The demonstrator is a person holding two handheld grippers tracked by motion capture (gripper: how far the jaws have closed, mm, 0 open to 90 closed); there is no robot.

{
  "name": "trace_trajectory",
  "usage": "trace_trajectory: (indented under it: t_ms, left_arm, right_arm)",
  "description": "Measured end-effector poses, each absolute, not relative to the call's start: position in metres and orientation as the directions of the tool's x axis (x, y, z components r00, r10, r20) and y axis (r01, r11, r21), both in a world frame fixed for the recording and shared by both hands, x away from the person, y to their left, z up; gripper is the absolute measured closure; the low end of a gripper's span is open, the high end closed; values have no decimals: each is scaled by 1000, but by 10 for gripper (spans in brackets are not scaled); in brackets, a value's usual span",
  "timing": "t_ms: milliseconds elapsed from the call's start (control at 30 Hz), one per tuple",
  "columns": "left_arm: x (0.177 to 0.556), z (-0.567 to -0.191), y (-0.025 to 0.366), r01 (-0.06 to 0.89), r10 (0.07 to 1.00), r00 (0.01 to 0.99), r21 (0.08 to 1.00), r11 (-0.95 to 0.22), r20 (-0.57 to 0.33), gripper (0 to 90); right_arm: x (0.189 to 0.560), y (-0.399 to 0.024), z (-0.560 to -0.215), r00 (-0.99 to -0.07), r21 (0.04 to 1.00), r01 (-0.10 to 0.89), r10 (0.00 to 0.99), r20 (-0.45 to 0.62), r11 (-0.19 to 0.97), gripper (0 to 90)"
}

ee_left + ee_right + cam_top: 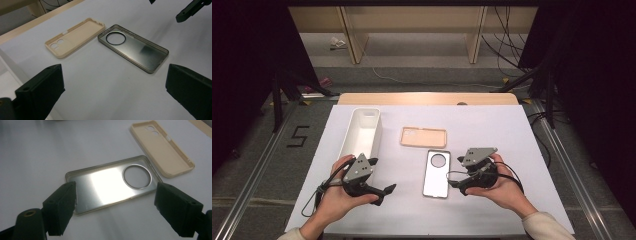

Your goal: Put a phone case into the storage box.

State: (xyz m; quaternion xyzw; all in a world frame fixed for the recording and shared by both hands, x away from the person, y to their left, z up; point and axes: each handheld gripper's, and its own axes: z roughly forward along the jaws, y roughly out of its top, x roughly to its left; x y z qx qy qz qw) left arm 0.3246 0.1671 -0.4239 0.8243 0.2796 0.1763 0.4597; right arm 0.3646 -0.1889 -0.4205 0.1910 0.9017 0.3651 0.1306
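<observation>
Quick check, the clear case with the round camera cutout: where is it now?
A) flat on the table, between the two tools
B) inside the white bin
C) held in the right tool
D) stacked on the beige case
A: the clear case lies flat on the table, with the left tool and right tool open on either side, neither touching it; the beige case lies apart, beyond it.

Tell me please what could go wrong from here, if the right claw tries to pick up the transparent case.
1. The clear grey phone case with a round camera hole lies flat on the white table, so the open right claw may struggle to get under its thin rim and could slip off.
2. The beige silicone phone case lies close to its top end; a push could likely slide one into the other.
</observation>
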Motion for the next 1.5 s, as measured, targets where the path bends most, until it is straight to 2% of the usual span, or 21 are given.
trace_trajectory:
  t_ms: [200, 333, 700, 1033, 1500]
  left_arm:
    - [326, -425, 169, 299, 628, 777, 856, -421, 38, 15]
    - [327, -425, 170, 299, 632, 774, 856, -421, 41, 17]
    - [328, -426, 170, 299, 632, 774, 855, -423, 42, 19]
    - [328, -426, 171, 296, 633, 773, 857, -421, 43, 20]
    - [329, -427, 171, 292, 635, 770, 857, -425, 52, 19]
  right_arm:
    - [367, -181, -422, -903, 675, 240, 416, -110, 698, 205]
    - [369, -170, -424, -921, 619, 232, 375, -109, 751, 216]
    - [368, -125, -442, -962, 382, 176, 241, -130, 907, 261]
    - [367, -100, -451, -973, 251, 129, 171, -156, 960, 310]
    - [365, -87, -456, -979, 172, 102, 129, -157, 980, 403]
